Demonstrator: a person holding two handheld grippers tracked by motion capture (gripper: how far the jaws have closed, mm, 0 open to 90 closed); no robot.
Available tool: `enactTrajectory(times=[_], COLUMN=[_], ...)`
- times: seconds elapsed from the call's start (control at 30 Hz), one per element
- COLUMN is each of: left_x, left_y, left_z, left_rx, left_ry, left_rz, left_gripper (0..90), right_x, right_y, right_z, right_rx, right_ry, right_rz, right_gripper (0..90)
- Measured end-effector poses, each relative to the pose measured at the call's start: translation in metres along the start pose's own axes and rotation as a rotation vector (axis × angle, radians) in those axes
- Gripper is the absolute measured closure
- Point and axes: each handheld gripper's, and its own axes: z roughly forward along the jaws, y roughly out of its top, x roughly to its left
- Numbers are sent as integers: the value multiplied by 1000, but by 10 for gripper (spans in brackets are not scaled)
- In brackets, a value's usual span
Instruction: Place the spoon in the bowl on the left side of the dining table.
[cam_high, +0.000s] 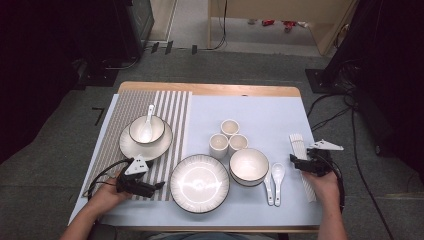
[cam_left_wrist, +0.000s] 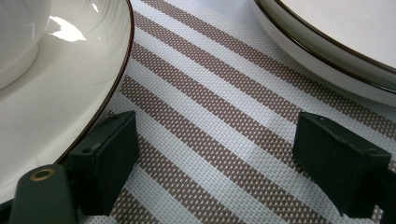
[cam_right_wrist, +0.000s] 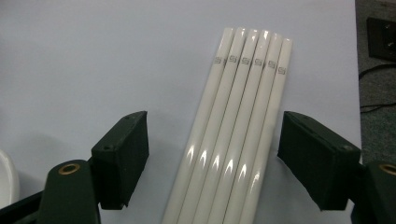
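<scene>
White glossy ceramic chopsticks (cam_right_wrist: 233, 135) lie bundled between right claw (cam_right_wrist: 212, 156) jaws, released, not touching. Likely slippery, brittle; grip mid-shaft. Left claw (cam_left_wrist: 215, 158) released over striped mat (cam_left_wrist: 219, 121).

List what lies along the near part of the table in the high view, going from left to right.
Left gripper → large plate → bowl → two spoons → right gripper over the white chopsticks.
</scene>
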Motion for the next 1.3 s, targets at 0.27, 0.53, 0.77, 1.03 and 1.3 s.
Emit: enactTrajectory(times=[0.27,0.53,0.77,1.03,1.3], left_x=[0,-1,-1,-1,-1], left_y=[0,-1,-1,-1,-1], left_z=[0,0,0,0,0], left_rx=[0,-3,-3,-4,-4], left_ry=[1,12,13,13,13], left_rz=[1,-9,-10,-10,-10], left_gripper=[146,141,141,141,141], right_x=[-1,-3,-6,-14,-15], right_y=[2,3,4,4,2], right_z=[-3,-7,-11,-17,-18], right_rx=[-2,-20,-42,-48,-41], right_ry=[7,1,6,9,-20], right_rz=[7,29,52,98,90], right_gripper=[272,302,394,460,548])
